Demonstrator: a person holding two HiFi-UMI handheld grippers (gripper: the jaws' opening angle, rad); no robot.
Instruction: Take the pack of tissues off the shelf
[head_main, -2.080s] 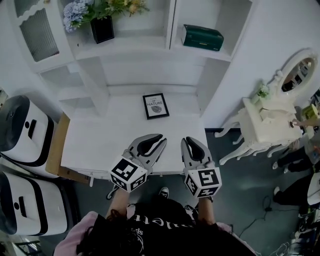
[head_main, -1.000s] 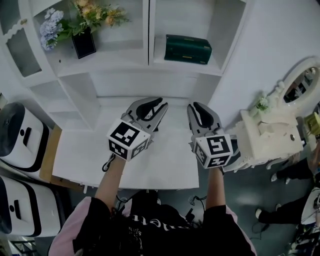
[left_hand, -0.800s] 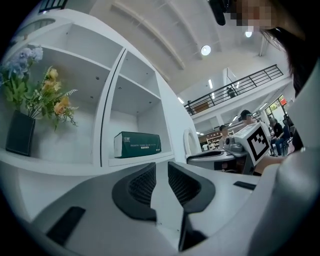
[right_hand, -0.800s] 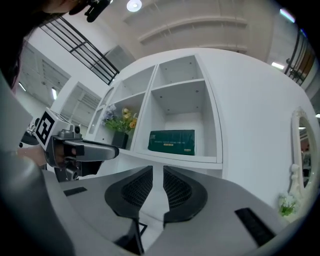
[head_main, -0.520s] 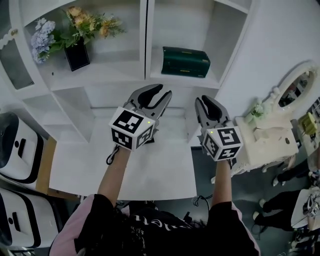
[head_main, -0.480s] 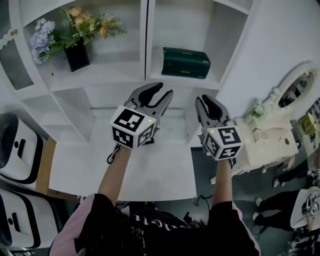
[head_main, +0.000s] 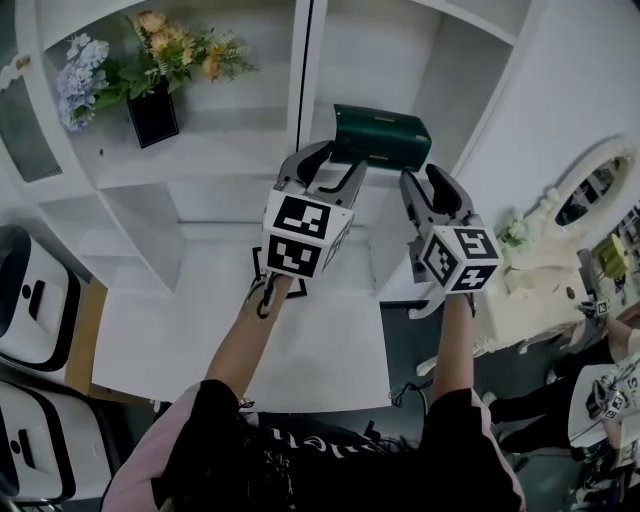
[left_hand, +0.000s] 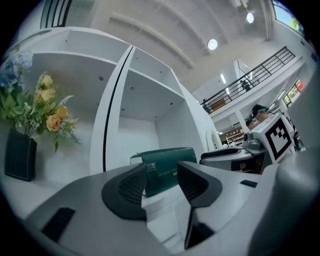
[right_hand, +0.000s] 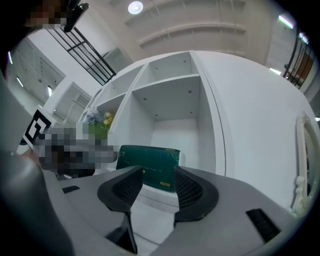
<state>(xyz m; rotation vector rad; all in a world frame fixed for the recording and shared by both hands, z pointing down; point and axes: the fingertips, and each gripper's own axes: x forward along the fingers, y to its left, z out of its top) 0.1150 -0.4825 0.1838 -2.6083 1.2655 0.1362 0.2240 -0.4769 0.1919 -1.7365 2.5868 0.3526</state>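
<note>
Since a second ago both forearms are stretching further up the frame, bringing the left gripper (head_main: 328, 166) and right gripper (head_main: 428, 182) side by side to the upper-centre shelf (head_main: 375, 60). Both are pointing roughly level, their jaws having just been opening and now standing spread with nothing between the pads. The pack of tissues (head_main: 382, 137), a dark green soft-cornered block with pale lettering, is lying flat on that shelf just beyond the tips, seemingly untouched.

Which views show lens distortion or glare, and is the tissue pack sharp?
Head view: mild wide-angle bend in the shelf uprights, even light, green tissue pack sharp. Left gripper view: heavy fisheye, dark corners, ceiling lamp blooms. Right gripper view: same fisheye, mosaic patch at left.
</note>
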